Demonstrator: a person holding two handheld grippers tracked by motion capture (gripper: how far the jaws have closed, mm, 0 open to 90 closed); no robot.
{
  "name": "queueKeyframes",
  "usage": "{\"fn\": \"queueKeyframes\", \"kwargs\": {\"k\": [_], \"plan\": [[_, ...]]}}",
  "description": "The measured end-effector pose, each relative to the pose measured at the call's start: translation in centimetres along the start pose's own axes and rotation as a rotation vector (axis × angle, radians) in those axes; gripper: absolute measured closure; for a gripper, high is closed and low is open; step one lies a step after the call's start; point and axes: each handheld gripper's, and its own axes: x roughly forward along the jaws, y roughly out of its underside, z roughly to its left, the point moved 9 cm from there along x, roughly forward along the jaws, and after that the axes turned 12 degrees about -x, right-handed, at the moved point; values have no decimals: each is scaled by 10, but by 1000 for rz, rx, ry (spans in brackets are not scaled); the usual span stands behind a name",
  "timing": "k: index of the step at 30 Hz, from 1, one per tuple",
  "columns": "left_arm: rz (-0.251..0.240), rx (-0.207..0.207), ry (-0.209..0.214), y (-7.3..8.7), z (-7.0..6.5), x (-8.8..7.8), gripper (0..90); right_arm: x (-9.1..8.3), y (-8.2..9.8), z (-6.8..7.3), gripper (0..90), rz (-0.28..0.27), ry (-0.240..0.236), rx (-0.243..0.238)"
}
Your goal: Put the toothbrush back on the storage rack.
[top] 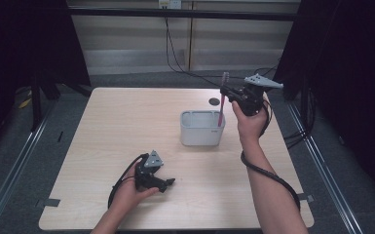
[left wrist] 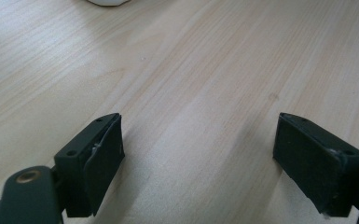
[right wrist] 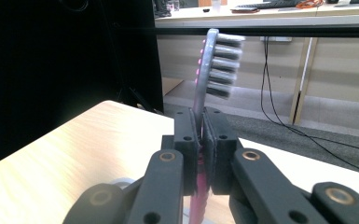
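Observation:
A pink toothbrush (top: 222,100) stands upright with its bristle head up and its lower end inside the white rectangular bin (top: 202,128) at the table's middle right. My right gripper (top: 228,93) is shut on its neck, held over the bin's right end. In the right gripper view the pads clamp the toothbrush (right wrist: 210,70) just below its grey bristles. My left gripper (top: 168,184) rests low on the table near the front left, pointing right. In the left gripper view its fingers (left wrist: 93,161) stand wide apart with bare wood between them.
A dark round hole (top: 214,102) sits in the wooden table (top: 126,122) behind the bin. Cables trail from both grippers, and more run along the floor beyond the far edge. Dark curtains and metal rails flank both sides.

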Motion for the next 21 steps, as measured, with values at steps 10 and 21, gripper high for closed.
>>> {"fn": "queueKeyframes", "kwargs": {"k": [10, 21], "plan": [[3, 9, 0, 0, 0, 0, 157, 2, 10, 3, 847, 0, 1, -1], [-2, -3, 0, 0, 0, 0, 157, 3, 19, 6, 847, 12, 5, 0]]}}
